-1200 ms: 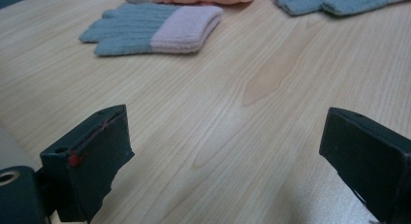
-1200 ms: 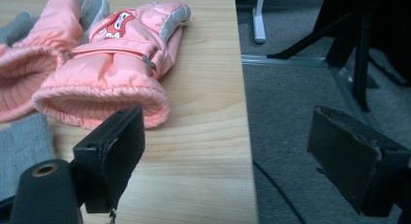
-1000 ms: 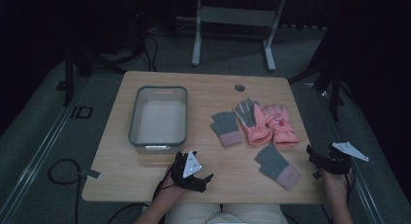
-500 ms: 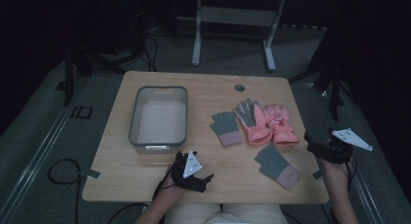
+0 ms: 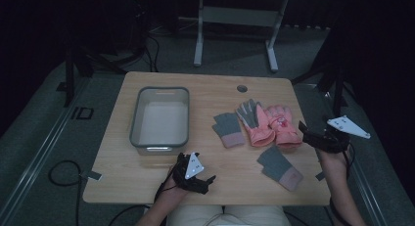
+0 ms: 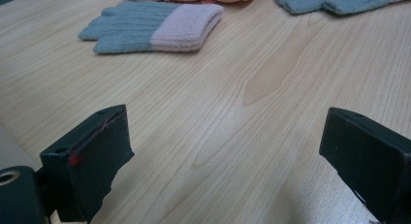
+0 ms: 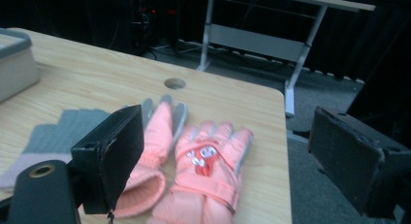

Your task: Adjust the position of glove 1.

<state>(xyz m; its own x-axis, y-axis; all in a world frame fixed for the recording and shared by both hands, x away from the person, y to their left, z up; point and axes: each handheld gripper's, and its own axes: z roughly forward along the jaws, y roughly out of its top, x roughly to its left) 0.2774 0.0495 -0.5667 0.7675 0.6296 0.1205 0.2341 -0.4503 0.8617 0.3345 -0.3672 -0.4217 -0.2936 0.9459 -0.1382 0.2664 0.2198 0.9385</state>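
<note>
Two salmon-pink gloves lie side by side right of the table's middle: one with a red print (image 5: pixel 283 125) (image 7: pixel 208 170), one with grey fingers (image 5: pixel 254 122) (image 7: pixel 157 132). A grey knit glove with a pink cuff (image 5: pixel 228 129) (image 6: pixel 155 27) lies left of them. A second one (image 5: pixel 280 167) (image 6: pixel 334 1) lies nearer the front edge. My right gripper (image 5: pixel 304 131) (image 7: pixel 228 146) hovers open at the right edge, facing the pink gloves. Near the front edge, my left gripper (image 5: pixel 206 181) (image 6: pixel 225 136) rests low over bare wood, open and empty.
A grey rectangular bin (image 5: pixel 159 138) (image 7: pixel 14 64) stands empty on the left half of the wooden table (image 5: pixel 122 182). A round cable hole (image 5: pixel 242 88) (image 7: pixel 174 83) is near the far edge. A metal stand (image 5: pixel 235 15) and cables lie on the floor beyond.
My right gripper has risen and moved forward from the front right corner toward the pink gloves. The left gripper has stayed put.
</note>
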